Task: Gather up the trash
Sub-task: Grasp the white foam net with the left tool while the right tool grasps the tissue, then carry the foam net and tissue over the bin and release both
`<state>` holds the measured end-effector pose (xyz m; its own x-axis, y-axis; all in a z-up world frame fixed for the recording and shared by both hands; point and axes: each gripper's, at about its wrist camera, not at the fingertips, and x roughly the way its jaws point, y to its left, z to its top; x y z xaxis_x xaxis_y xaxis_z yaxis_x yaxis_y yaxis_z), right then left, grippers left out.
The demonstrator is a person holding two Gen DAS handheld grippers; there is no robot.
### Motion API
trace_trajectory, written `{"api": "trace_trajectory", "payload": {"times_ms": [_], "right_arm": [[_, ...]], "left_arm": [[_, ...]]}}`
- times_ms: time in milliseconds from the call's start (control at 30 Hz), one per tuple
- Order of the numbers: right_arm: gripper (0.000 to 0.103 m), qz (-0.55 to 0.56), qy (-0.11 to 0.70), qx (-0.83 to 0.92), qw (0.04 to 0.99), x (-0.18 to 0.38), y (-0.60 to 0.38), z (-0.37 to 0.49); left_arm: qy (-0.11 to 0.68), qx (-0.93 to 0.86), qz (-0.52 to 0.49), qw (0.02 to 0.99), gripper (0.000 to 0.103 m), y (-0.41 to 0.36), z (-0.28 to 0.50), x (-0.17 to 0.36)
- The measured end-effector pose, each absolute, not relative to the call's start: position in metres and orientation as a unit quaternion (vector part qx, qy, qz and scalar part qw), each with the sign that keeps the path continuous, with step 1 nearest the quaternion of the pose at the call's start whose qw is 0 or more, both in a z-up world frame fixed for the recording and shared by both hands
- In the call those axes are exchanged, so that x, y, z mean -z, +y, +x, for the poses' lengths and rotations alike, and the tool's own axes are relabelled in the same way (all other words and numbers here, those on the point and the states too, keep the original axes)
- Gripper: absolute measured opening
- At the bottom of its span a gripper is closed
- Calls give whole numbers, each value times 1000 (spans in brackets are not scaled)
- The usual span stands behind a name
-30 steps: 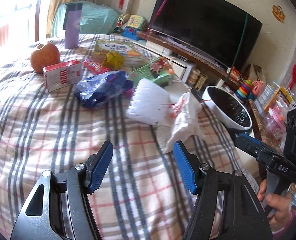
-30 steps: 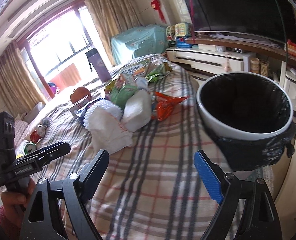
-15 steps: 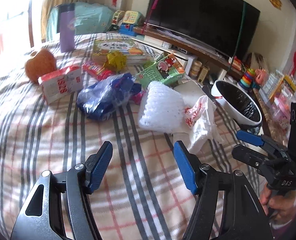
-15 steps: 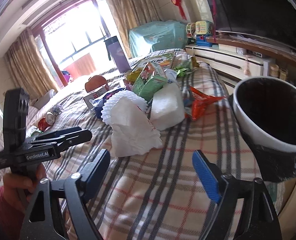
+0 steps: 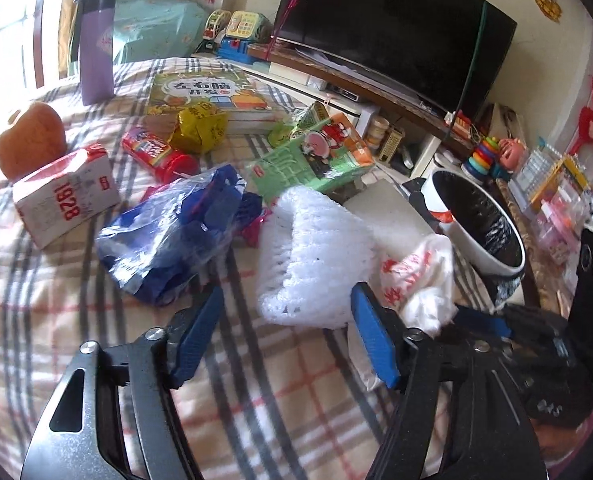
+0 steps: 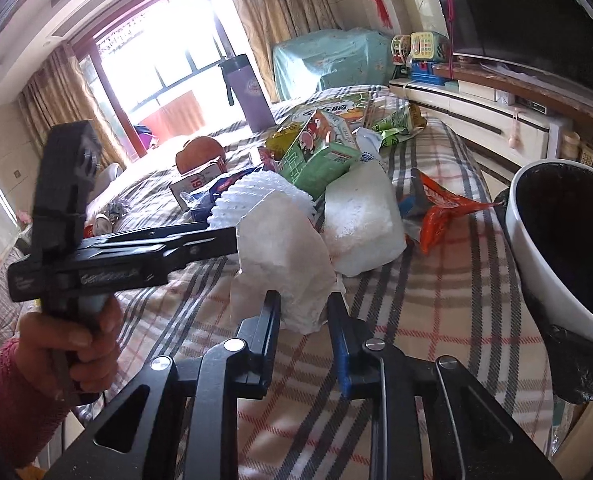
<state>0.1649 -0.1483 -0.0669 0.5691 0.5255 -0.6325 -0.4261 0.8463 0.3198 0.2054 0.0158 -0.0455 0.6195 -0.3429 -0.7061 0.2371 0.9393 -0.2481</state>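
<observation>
On the plaid bed cover, a pile of trash lies beside a white bin [image 5: 470, 250] [image 6: 536, 264] with a black liner. My right gripper [image 6: 304, 314] has its jaws closing, and the pads pinch the lower corner of a crumpled white plastic bag [image 6: 284, 264] [image 5: 416, 280]. My left gripper [image 5: 286, 332] is open with its jaws closing. A white foam net [image 5: 312, 256] [image 6: 256, 196] sits just ahead between its fingertips, unpressed. In the right wrist view the left gripper [image 6: 224, 236] reaches in from the left, held by a hand in a pink sleeve.
Around the pile lie a white foam block [image 6: 360, 220], an orange wrapper [image 6: 440, 208], a green carton [image 5: 316, 160], a blue plastic bag [image 5: 176, 236], a red-and-white carton [image 5: 64, 196], an apple [image 5: 28, 144] and a purple bottle [image 5: 94, 48]. A TV cabinet stands beyond the bed.
Both grippers moved in toward the pile. The right jaws went from wide apart to narrow around the white plastic bag. The left gripper came up to the foam net.
</observation>
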Motion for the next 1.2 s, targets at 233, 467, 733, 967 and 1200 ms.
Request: {"api": "trace_trajectory", "payload": {"times_ms": [233, 467, 733, 967, 1200], "right_arm": [[23, 93, 373, -262, 885, 62, -169, 151], [22, 110, 358, -250, 893, 50, -188, 134], [22, 122, 352, -238, 897, 48, -205, 123], [22, 132, 346, -210, 905, 46, -223, 119], [22, 141, 335, -179, 914, 39, -248, 114]], "left_arm": [[407, 194, -48, 892, 21, -11, 198, 47], [396, 195, -49, 896, 20, -18, 165, 42], [386, 182, -73, 901, 20, -11, 140, 37], [373, 200, -72, 903, 20, -21, 130, 22], [367, 234, -60, 898, 20, -50, 128, 13]]}}
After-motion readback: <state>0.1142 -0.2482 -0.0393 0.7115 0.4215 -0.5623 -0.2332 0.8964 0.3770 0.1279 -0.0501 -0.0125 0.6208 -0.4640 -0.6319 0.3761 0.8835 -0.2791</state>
